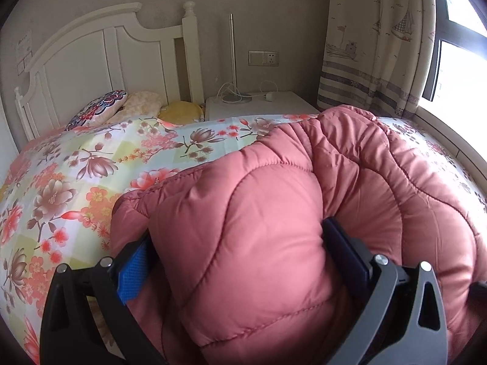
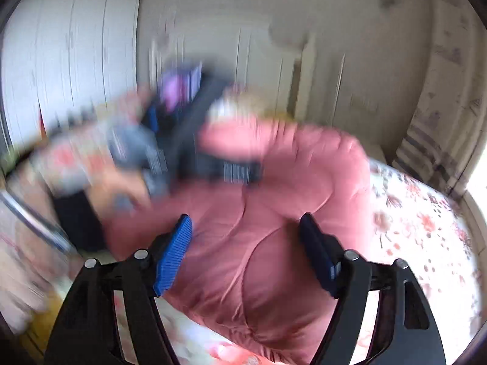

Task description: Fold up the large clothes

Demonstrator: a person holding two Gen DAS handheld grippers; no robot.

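Observation:
A pink quilted puffer jacket [image 1: 304, 197] lies bunched on the floral bedspread [image 1: 91, 167]. My left gripper [image 1: 237, 249] has its blue-padded fingers wide apart with a thick bulge of the jacket filling the gap and pressing against both pads. In the right wrist view, which is motion-blurred, my right gripper [image 2: 246, 243] is open and hovers over the jacket [image 2: 274, 167], holding nothing. The left gripper and the hand holding it [image 2: 182, 140] show blurred at the jacket's far left.
A white headboard [image 1: 91, 54] with pillows [image 1: 100, 106] stands at the bed's far end. A white nightstand [image 1: 258, 103] with a lamp and cables is beside it. Curtain [image 1: 374, 45] and window lie to the right.

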